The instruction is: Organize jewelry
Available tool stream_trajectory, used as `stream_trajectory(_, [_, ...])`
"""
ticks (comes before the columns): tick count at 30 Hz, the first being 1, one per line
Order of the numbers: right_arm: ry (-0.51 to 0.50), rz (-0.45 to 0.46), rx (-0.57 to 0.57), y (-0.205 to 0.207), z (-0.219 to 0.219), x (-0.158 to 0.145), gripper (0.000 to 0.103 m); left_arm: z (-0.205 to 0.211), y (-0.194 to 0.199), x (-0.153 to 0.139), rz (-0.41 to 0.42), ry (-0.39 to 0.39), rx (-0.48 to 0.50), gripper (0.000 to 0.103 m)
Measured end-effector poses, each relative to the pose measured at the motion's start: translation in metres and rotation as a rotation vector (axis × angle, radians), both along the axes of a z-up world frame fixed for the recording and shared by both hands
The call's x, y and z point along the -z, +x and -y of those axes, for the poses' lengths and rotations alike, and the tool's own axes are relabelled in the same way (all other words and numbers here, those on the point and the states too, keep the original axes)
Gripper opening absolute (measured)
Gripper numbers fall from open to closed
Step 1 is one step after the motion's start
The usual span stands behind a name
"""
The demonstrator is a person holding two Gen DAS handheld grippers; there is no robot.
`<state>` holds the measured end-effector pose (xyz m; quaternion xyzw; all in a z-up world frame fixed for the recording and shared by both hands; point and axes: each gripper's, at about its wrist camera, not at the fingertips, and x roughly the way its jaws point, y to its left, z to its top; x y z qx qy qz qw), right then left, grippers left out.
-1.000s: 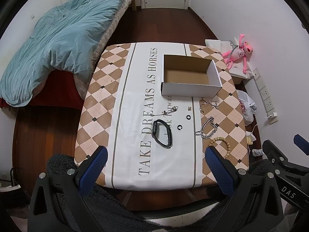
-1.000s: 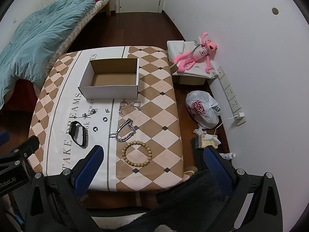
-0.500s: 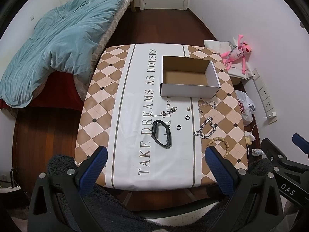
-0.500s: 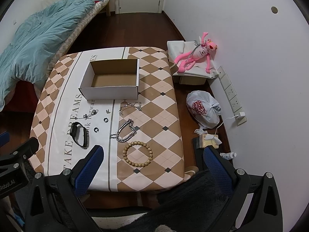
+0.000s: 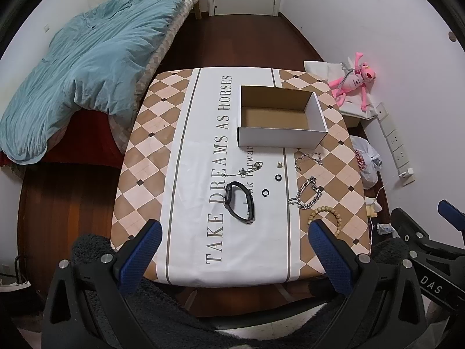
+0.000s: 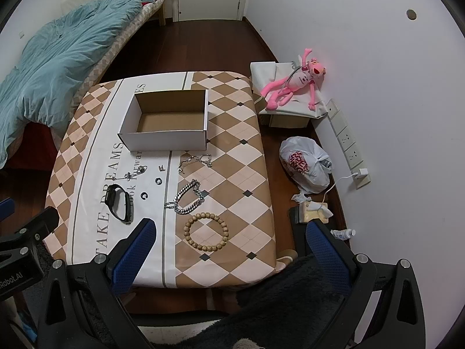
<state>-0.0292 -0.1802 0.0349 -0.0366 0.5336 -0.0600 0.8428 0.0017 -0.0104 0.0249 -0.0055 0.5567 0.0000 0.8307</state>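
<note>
An open empty cardboard box (image 5: 280,138) (image 6: 165,141) stands on the table (image 5: 180,174) (image 6: 241,174). In front of it lie a black watch (image 5: 239,202) (image 6: 118,202), a silver chain bracelet (image 5: 306,193) (image 6: 189,196), a wooden bead bracelet (image 6: 206,231) (image 5: 325,212), a thin chain (image 6: 196,160), a pendant necklace (image 5: 245,170) and two small black rings (image 5: 278,177) (image 5: 265,192). My left gripper (image 5: 232,232) and right gripper (image 6: 229,232) are both open and empty, high above the table's near edge.
A bed with a blue duvet (image 5: 87,64) is left of the table. A pink plush toy (image 6: 296,84) lies on a box by the right wall. A plastic bag (image 6: 305,165) and small clutter sit on the floor at the right.
Both grippers have drifted slightly; the table and jewelry shift a little in view. Nothing on the table has moved.
</note>
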Motion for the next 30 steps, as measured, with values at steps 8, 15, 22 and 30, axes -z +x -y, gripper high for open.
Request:
stream_trajectory(8, [0.000,0.003,-0.001,0.0001,-0.0002,-0.0007,0.103,0.0005,0.0004,-0.0004,0.001,-0.001,0.000,0.103])
stream_trajectory(15, [0.004,0.002,-0.001,0.0010,-0.0002,-0.0053,0.103,-0.0008,-0.0004,0.0008,0.002,-0.001,0.002,0.103])
stream_trajectory(22, [0.003,0.005,-0.001,-0.0001,-0.0006,-0.0050,0.103,-0.0005,-0.0004,0.0008,0.001,-0.006,0.003,0.103])
stream_trajectory(30, [0.009,0.007,0.002,-0.0001,0.0004,-0.0068,0.103,-0.0019,-0.0010,0.0005,0.004,-0.009,0.001,0.103])
